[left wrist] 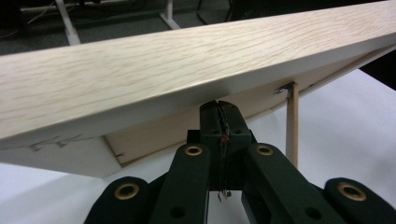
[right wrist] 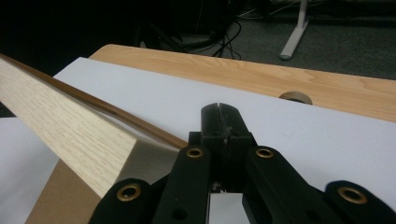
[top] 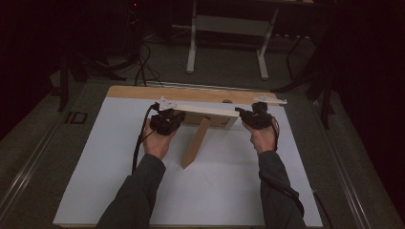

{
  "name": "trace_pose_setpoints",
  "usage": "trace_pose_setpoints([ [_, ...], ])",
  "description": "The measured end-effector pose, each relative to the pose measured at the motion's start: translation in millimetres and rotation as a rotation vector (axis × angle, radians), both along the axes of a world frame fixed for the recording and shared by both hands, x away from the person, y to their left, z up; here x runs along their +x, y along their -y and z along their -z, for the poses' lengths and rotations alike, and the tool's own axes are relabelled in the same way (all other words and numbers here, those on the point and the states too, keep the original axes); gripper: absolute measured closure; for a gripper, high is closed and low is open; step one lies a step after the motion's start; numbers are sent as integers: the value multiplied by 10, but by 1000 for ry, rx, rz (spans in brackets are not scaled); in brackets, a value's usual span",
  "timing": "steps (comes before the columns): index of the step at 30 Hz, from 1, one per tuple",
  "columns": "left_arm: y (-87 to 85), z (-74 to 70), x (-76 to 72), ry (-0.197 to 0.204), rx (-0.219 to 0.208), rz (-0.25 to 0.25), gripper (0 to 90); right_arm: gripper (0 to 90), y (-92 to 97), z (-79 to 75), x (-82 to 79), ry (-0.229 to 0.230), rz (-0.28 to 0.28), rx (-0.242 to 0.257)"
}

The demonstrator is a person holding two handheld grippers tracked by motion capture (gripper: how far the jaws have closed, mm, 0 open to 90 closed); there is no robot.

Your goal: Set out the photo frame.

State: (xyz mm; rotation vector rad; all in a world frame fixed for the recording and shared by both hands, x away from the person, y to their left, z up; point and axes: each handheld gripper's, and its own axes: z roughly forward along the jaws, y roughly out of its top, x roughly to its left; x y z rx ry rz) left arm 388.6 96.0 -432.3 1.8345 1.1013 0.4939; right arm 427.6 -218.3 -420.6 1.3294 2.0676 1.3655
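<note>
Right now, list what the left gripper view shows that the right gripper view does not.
Left gripper view: the frame's back, with the stand leg hinged to it and reaching down to the sheet, and the left gripper just under the frame's edge.
Right gripper view: the bare wood strip of the table with a round hole, and the right gripper.
Both: the pale wood frame, the white sheet, and shut black jaws.
</note>
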Motion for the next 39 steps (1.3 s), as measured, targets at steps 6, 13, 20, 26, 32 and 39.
trace_pose_setpoints([
  [6, 35, -20, -4, 4, 2, 4, 900, 898, 17, -15, -21, 8, -10, 19],
  [13, 59, -60, -28, 19, -7, 12, 900, 898, 32, -36, -36, 13, -33, 18],
  [20, 89, -73, -35, 17, -2, 13, 900, 898, 29, -44, -52, 23, -50, 6],
  [26, 126, -78, -30, 19, 5, 21, 900, 899, 15, -56, -78, 32, -70, -1],
  [32, 140, -82, -30, 18, 14, 24, 900, 899, 8, -55, -98, 34, -86, -5],
  [39, 211, -84, -38, 22, 26, 40, 900, 899, -3, -56, -124, 38, -97, -11],
])
